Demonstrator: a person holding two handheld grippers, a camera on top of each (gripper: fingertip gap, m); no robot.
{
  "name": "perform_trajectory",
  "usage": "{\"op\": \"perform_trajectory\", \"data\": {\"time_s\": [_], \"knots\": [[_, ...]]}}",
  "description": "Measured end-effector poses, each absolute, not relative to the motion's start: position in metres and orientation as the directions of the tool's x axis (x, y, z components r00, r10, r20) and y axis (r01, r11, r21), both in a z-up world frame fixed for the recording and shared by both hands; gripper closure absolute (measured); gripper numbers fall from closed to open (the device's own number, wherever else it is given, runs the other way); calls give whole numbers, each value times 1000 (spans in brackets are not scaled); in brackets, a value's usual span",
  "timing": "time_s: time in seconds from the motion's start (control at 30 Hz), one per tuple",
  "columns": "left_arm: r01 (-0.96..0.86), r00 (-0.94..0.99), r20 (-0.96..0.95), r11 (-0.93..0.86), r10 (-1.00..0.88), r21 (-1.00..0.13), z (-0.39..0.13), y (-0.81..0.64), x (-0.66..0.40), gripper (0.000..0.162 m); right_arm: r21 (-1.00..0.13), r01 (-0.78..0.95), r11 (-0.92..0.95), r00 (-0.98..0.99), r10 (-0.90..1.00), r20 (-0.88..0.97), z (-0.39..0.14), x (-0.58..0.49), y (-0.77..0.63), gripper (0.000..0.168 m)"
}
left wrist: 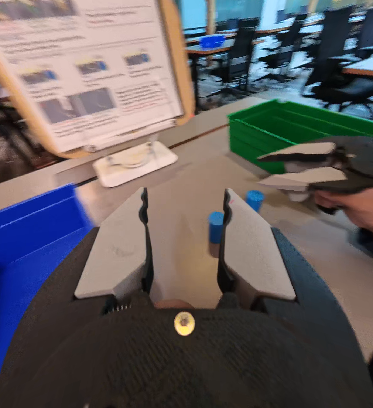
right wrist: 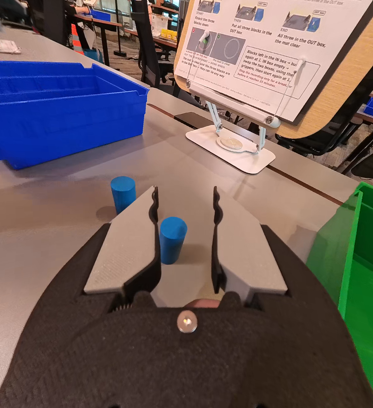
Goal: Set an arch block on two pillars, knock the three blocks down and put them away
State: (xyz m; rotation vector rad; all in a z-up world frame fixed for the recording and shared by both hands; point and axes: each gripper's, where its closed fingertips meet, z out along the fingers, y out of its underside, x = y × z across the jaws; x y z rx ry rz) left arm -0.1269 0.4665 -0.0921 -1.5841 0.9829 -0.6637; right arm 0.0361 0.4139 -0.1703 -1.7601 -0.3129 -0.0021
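Observation:
Two blue cylinder pillars stand upright on the grey table, a little apart. In the right wrist view one pillar (right wrist: 172,239) stands between the fingers of my open right gripper (right wrist: 185,192), close to its left finger. The other pillar (right wrist: 123,194) stands just outside that finger. In the left wrist view my left gripper (left wrist: 185,198) is open and empty. The nearer pillar (left wrist: 215,227) is partly hidden behind its right finger, and the farther pillar (left wrist: 255,199) is beyond. The right gripper (left wrist: 259,170) shows open at the right, above the farther pillar. No arch block is in view.
A blue bin (right wrist: 59,110) stands at the left, also in the left wrist view (left wrist: 26,231). A green bin (right wrist: 368,265) stands at the right, also in the left wrist view (left wrist: 291,132). An instruction sheet on a white stand (right wrist: 229,145) is at the back. Chairs and desks lie beyond.

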Motion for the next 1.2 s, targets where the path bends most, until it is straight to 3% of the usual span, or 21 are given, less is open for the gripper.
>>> {"op": "perform_trajectory", "data": {"time_s": [0.1,0.27,0.4,0.57,0.77,0.97,1.2], "knots": [[-350,636,-104,-166,-765,-922,-109,526,-182,92,-964,203,-174,964,207,165,-169,37,413,121],[-470,743,-43,-475,-668,-744,-197,598,-248,88,-962,209,-174,962,211,171,-170,35,414,121],[-533,756,-63,-556,-652,-638,-246,617,-263,91,-956,221,-191,962,206,181,-175,35,415,121],[-555,724,-30,-556,-689,-619,-250,617,-253,100,-960,207,-190,964,206,167,-174,37,415,122],[-588,724,-69,-561,-686,-584,-250,622,-257,88,-957,221,-189,960,213,180,-174,34,415,122],[-593,763,-194,-548,-617,-590,-242,635,-280,104,-962,204,-181,963,215,164,-171,35,414,122],[-549,774,-120,-563,-622,-618,-228,628,-284,103,-959,221,-179,958,223,180,-171,31,414,122]]}}
